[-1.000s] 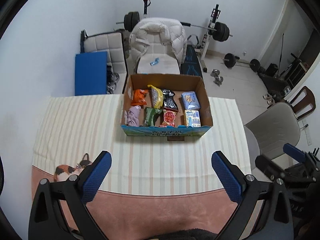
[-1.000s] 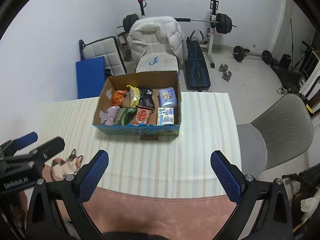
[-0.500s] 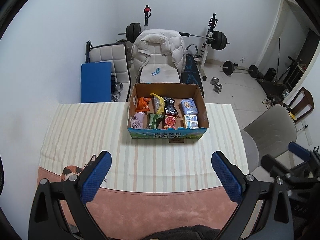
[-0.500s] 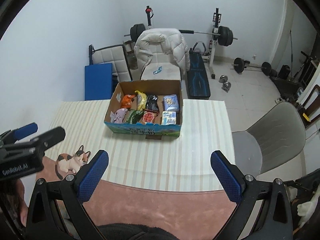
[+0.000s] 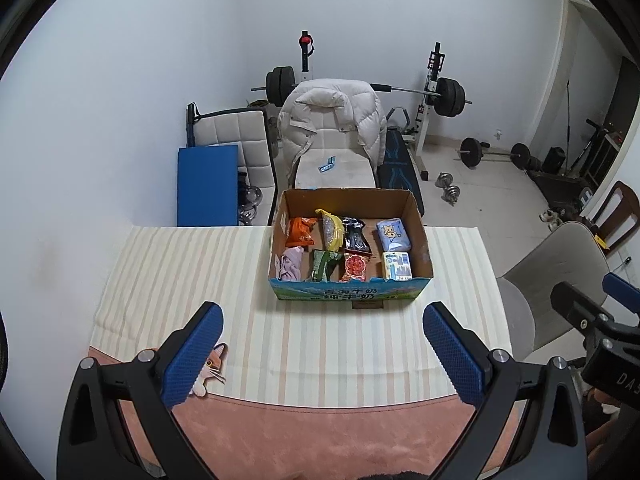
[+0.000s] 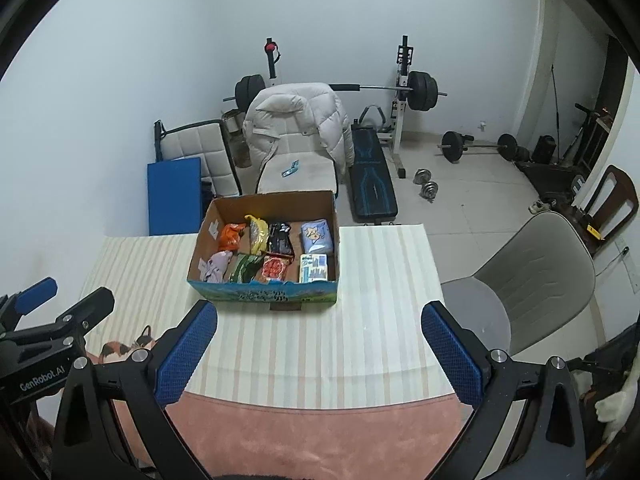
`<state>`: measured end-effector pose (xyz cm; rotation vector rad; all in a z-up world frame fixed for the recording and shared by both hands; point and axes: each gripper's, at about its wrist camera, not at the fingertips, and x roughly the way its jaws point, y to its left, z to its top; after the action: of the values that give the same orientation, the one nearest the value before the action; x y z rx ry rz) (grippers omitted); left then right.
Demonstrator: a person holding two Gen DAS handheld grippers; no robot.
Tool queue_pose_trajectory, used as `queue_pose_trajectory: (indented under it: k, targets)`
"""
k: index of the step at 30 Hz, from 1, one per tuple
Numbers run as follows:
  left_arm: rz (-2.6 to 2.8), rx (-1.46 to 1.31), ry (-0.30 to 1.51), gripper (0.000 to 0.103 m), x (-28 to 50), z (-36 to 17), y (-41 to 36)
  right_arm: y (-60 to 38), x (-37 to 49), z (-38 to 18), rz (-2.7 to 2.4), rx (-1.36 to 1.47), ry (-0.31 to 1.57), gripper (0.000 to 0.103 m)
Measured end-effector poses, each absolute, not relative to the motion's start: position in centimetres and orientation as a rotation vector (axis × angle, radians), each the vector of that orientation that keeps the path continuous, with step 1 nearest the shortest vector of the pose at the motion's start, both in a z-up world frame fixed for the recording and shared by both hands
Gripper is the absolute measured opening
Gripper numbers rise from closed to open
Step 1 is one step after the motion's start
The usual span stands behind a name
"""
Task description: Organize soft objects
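Observation:
An open cardboard box point(image 5: 420, 236) point(image 6: 336, 236) stands at the far middle of a striped table. Inside lie several soft packs: an orange bag point(image 5: 301, 231), a yellow bag point(image 5: 331, 230), a black pack point(image 5: 355, 236), a blue tissue pack point(image 5: 394, 234), a lilac cloth point(image 5: 290, 266), a green bag point(image 5: 323, 265), a red pack point(image 5: 354, 267) and a white-blue pack point(image 5: 397, 266). My left gripper point(image 5: 322, 354) is open and empty, high above the near table edge. My right gripper point(image 6: 320, 354) is open and empty too, beside it.
A cat figure point(image 6: 120, 348) lies at the near left of the striped cloth point(image 5: 180, 272). A grey chair point(image 6: 532, 276) stands right of the table. A chair with a white puffer jacket point(image 5: 332, 120), a blue mat point(image 5: 208, 184) and a weight bench stand behind.
Both grippers have drawn back and up from the table, so the box looks smaller and farther. Both stay open and empty.

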<state>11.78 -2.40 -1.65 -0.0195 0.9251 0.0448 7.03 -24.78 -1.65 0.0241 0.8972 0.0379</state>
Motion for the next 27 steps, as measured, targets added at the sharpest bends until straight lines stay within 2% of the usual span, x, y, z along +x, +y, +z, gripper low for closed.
queue_pose_trajectory:
  k: [27]
  targets:
    - [0.058, -0.022, 0.915, 0.103, 12.55, -1.87, -2.83, -25.29, 7.86, -0.83, 0.031, 0.005, 0.871, 0.103]
